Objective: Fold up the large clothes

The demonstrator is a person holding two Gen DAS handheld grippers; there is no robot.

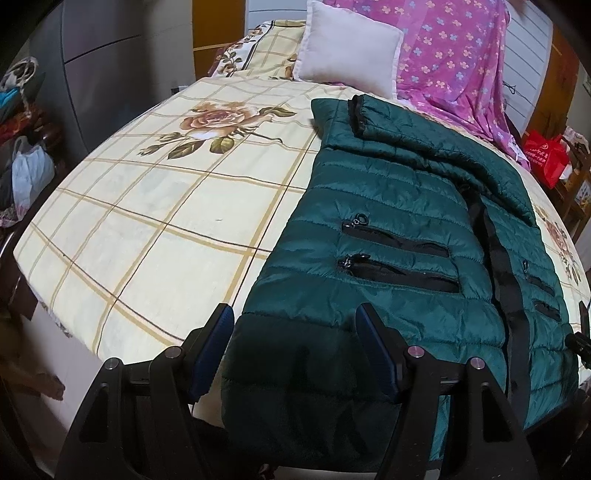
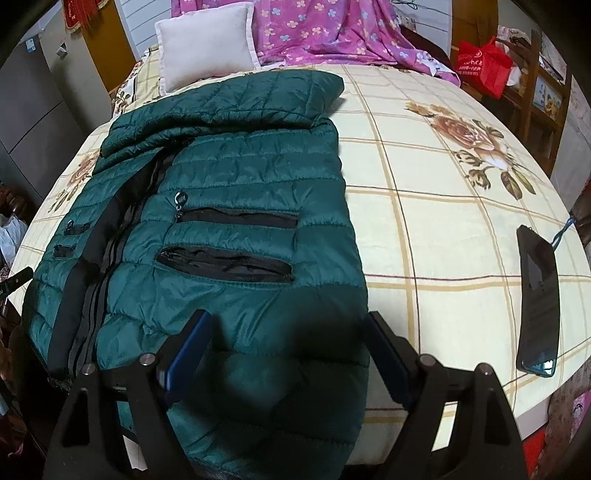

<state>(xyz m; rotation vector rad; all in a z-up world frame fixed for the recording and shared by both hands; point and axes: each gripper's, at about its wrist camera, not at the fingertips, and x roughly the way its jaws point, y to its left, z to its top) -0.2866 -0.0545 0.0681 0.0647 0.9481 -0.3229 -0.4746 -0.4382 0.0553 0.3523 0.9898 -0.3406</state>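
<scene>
A dark green quilted jacket (image 1: 388, 206) (image 2: 240, 177) lies front up on the bed, its zip closed and both sleeves folded across the chest. Its hem hangs over the near edge of the mattress. My left gripper (image 1: 295, 319) is open above the hem's left corner, with the fabric lying between its wide-spread blue pads and not pinched. Over the hem's right corner my right gripper (image 2: 288, 319) also stands open, one finger above the jacket and the other above the sheet beside it.
The bed has a cream checked sheet with roses (image 1: 147, 203) (image 2: 443, 221). A white pillow (image 1: 347, 48) (image 2: 207, 44) and a pink flowered blanket (image 1: 454, 55) (image 2: 314, 33) lie at its head. A black phone (image 2: 537, 295) lies near the right edge. A red bag (image 2: 484, 66) stands beyond the bed.
</scene>
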